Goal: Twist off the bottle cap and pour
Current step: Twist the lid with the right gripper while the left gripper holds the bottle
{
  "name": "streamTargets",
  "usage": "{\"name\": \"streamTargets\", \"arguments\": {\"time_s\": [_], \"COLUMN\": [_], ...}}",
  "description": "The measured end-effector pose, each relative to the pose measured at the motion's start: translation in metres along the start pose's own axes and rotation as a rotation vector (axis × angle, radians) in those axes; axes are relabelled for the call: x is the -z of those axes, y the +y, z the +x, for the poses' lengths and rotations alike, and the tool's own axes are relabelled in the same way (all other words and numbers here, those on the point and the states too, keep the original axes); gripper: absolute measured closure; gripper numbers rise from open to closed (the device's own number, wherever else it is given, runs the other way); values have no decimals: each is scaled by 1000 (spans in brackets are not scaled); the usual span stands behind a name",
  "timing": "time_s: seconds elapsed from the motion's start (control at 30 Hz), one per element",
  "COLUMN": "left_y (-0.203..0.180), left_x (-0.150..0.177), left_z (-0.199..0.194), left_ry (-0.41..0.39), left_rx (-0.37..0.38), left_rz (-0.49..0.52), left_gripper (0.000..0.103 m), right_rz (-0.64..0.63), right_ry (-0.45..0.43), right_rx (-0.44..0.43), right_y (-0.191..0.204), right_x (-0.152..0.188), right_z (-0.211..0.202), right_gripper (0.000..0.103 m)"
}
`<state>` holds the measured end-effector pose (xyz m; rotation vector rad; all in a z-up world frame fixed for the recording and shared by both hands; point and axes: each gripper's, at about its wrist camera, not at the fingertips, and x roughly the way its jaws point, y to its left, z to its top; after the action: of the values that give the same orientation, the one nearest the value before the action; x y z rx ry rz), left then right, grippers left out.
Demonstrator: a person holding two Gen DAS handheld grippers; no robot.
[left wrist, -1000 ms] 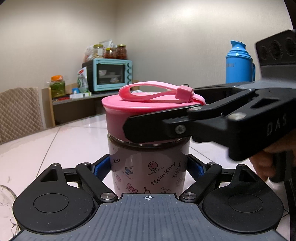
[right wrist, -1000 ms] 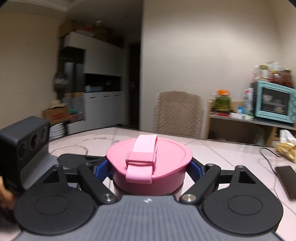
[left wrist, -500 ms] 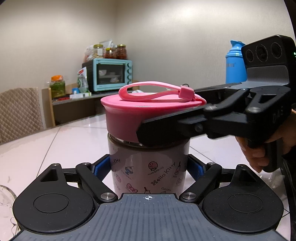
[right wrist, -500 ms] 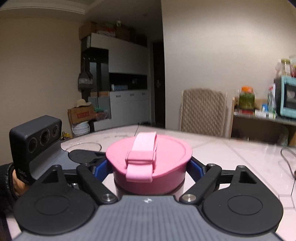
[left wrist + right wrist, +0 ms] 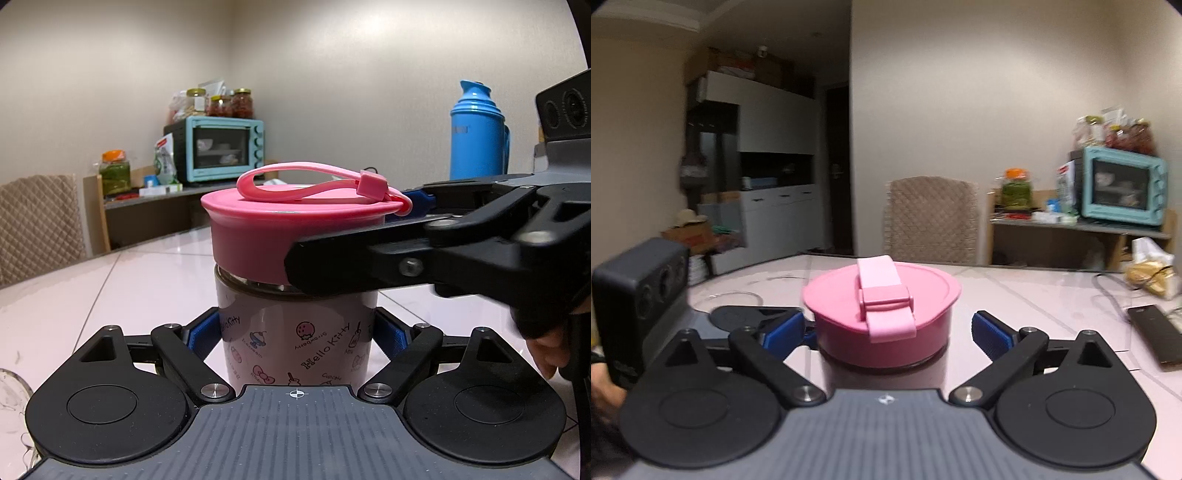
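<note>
A pink Hello Kitty bottle (image 5: 280, 317) stands upright on the pale table, with my left gripper (image 5: 296, 331) shut on its body just below the lid. Its wide pink cap (image 5: 255, 236) with a loop strap sits on top. My right gripper (image 5: 886, 331) comes in from the right at cap height. Its jaws are opening: the blue pads (image 5: 991, 330) stand apart from the cap (image 5: 923, 291), which sits between them with a gap on each side. In the left wrist view the right gripper's near finger (image 5: 351, 266) crosses in front of the cap.
A blue thermos (image 5: 478, 136) stands at the back right. A clear glass (image 5: 11, 391) sits at the left wrist view's left edge. A dark remote (image 5: 1156, 332) and a food bag (image 5: 1152, 273) lie to the right. A chair (image 5: 932, 218) and a toaster oven (image 5: 221, 147) are behind the table.
The right gripper's pads, which pressed on the cap a second ago, have parted from it, and that gripper has swung around the cap. The left gripper and bottle have stayed still.
</note>
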<state>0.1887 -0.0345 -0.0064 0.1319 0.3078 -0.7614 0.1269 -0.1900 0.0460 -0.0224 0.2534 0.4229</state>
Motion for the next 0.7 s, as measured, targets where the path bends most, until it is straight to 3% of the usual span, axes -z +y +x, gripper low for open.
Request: {"name": "streamTargets", "arguments": {"time_s": [0.4, 0.47, 0.7], "left_y": [0, 0, 0], "left_x": [0, 0, 0], "left_z": [0, 0, 0], "left_ry": [0, 0, 0], "left_rx": [0, 0, 0], "left_rz": [0, 0, 0], "left_gripper": [13, 13, 13], "right_rz": [9, 16, 12], "right_ry": [-31, -26, -28], "right_rx": [73, 80, 96], "right_y": [17, 17, 19], "right_x": [4, 5, 9], "right_z": [13, 15, 16], "right_gripper": [6, 12, 17]}}
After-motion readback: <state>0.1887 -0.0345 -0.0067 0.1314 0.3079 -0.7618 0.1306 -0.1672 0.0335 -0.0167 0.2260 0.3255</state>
